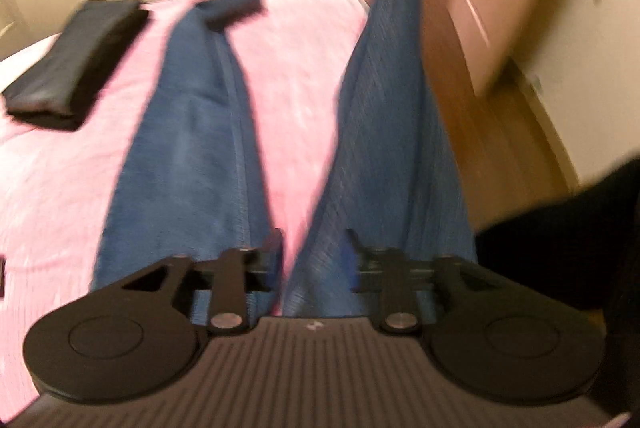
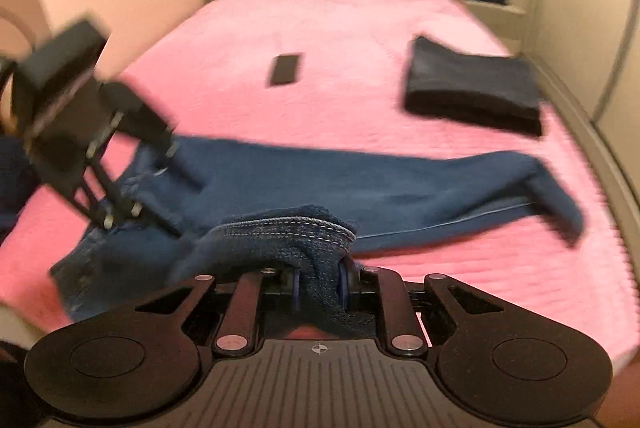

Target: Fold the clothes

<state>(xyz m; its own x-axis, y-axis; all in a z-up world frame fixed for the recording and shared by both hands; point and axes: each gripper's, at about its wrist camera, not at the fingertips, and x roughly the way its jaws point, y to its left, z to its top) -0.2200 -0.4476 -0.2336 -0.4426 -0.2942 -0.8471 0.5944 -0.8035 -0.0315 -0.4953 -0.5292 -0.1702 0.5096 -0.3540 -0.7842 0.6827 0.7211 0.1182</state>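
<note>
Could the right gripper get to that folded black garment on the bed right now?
Probably not yet: the right gripper is shut on the jeans. The folded black garment lies apart on the pink bedspread, with nothing over it.

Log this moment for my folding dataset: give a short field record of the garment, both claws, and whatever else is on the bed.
garment: blue jeans, partly spread on the pink bed cover
right claw: shut on a bunched hem of the jeans
left claw: jeans fabric between its fingers; grip unclear from blur
folded item: dark folded garment on the bed, apart from the jeans
other: small black flat object on the cover
image quality: motion-blurred
</note>
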